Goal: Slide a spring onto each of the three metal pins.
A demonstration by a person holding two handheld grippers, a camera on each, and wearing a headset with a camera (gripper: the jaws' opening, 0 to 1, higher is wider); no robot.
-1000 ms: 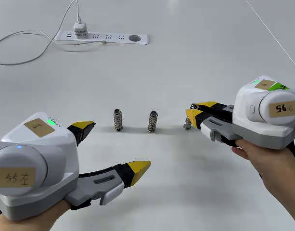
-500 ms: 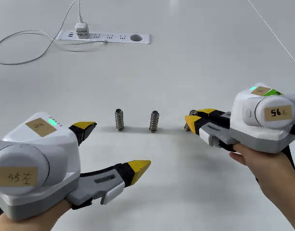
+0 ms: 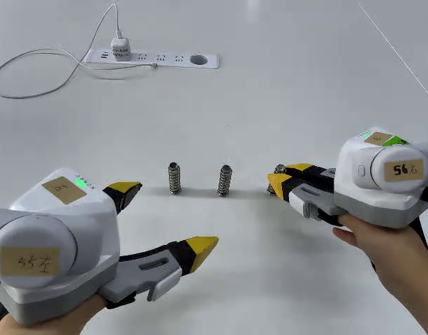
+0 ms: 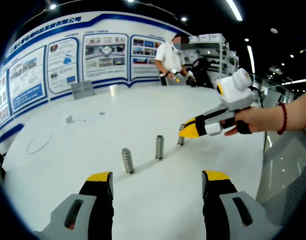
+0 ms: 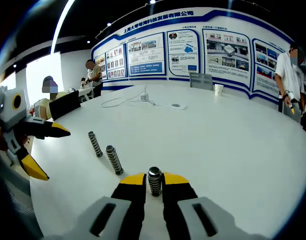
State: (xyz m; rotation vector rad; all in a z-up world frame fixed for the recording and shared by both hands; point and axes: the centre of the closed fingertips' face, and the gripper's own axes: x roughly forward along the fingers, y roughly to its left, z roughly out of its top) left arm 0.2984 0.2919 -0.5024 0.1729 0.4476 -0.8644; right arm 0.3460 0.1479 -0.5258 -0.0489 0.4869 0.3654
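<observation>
Three metal pins stand in a row on the white table, each with a spring around it: the left spring, the middle spring and the right spring. My right gripper reaches in from the right, its yellow tips shut on the right spring, which stands upright between them. The other two springs stand to the left in the right gripper view. My left gripper is held open near the table's front, a little short of the row, with nothing between its fingers.
A white power strip with a plugged charger and a looping cable lies at the back left. A paper cup stands far off. People are at the room's edges.
The right gripper has sunk slightly at the third pin, still around the spring. The left gripper has hardly moved; the head view shifted a little.
</observation>
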